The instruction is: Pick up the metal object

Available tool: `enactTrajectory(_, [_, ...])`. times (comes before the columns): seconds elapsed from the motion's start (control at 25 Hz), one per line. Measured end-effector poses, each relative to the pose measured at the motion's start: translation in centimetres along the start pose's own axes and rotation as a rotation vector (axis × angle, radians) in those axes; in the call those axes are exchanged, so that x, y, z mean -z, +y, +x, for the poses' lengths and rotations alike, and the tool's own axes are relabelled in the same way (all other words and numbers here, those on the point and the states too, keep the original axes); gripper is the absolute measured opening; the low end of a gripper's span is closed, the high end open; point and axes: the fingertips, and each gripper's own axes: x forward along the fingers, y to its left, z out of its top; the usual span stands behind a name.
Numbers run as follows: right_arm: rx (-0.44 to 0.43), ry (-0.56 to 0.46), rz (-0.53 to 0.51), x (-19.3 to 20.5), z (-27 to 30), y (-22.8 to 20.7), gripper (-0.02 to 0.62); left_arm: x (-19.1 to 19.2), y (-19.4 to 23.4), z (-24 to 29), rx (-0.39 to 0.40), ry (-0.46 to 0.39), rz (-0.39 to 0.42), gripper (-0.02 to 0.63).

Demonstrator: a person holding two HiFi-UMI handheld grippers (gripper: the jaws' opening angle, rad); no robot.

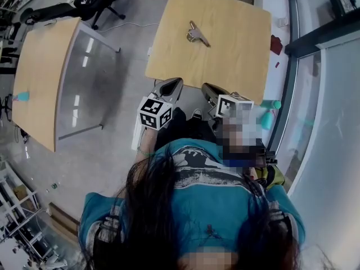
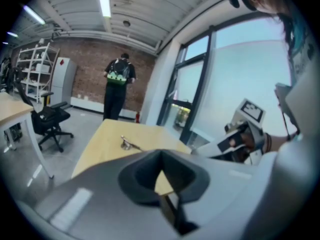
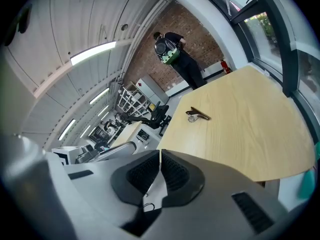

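The metal object [image 1: 197, 35], a small grey clip-like piece, lies on the far half of a light wooden table [image 1: 236, 61]. My left gripper [image 1: 173, 83] and right gripper [image 1: 207, 88] hang side by side just short of the table's near edge, both shut and empty. The left gripper view has the metal object [image 2: 129, 143] small and far beyond the closed jaws of the left gripper [image 2: 161, 170], with the right gripper [image 2: 235, 139] off to the right. Seen from the right gripper view, the metal object [image 3: 197, 115] lies well ahead of the right gripper [image 3: 160, 163].
A second wooden table [image 1: 39, 77] stands to the left across a strip of grey floor, with a black office chair [image 1: 90, 1] behind it. A glass wall [image 1: 320, 106] runs along the right. A person with a backpack [image 2: 119, 86] stands beyond the table.
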Motion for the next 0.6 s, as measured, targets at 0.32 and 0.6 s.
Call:
enactTrajectory(0.32, [0.015, 0.004, 0.049, -1.1, 0.7, -2.5, 0.018, -0.2, 1.6, 2.8, -0.013, 0.042, -0.015, 0.002])
enactTrajectory(0.6, [0.085, -0.058, 0.096, -4.7, 1.6, -5.3, 0.018, -1.5, 5.5, 7.1, 0.002, 0.066, -0.064, 0.057])
